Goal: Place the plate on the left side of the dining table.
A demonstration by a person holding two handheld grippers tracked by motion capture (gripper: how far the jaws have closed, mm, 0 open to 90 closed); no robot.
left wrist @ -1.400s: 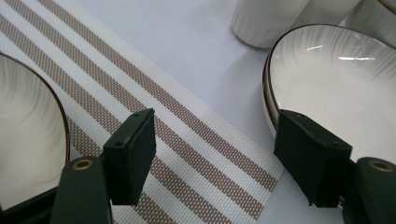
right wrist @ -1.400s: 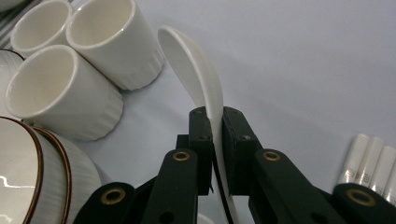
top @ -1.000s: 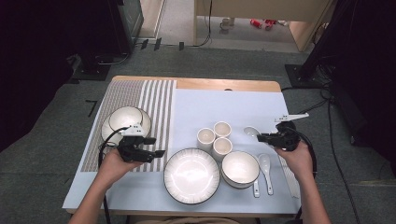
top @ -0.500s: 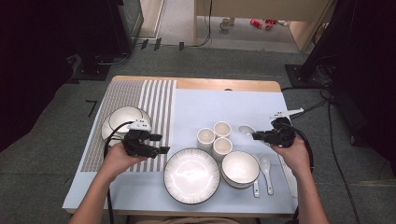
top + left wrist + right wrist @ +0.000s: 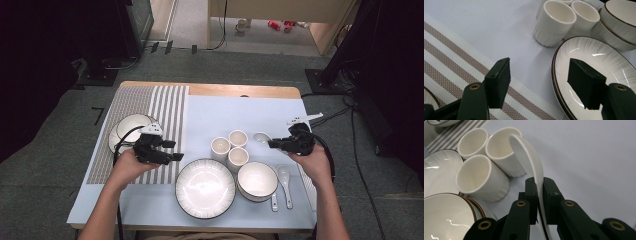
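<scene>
1. Since the earlier frames, both hands have drifted toward the middle of the high view: the left gripper (image 5: pixel 172 151) has left the bowl (image 5: pixel 131 131) on the striped mat (image 5: pixel 150 107) at left and now sits beside the plate (image 5: pixel 205 188), and its jaws have just been closing a little, with nothing between them.
2. Left of centre, the left gripper's pads stand apart; in the left gripper view they straddle the plate's rim (image 5: pixel 556 75), one over the mat (image 5: pixel 446 65), one over the plate.
3. At centre, three cups (image 5: pixel 230 146) cluster above the plate and the second bowl (image 5: pixel 257 181).
4. Right of centre, the right gripper (image 5: pixel 272 144) is clamped on the spoon (image 5: pixel 530 157) by its handle; the spoon is lifted, its scoop hanging just over the nearest cup (image 5: pixel 504 152).
5. At lower right, two more spoons (image 5: pixel 284 180) lie beside the second bowl.
6. Risk: the thin glazed handle may twist or slide between the pads if the hand tilts, and the scoop could clip a cup's rim and tip it.
7. Risk: the left pads, closing on the plate's rim, may slip off the glaze.
</scene>
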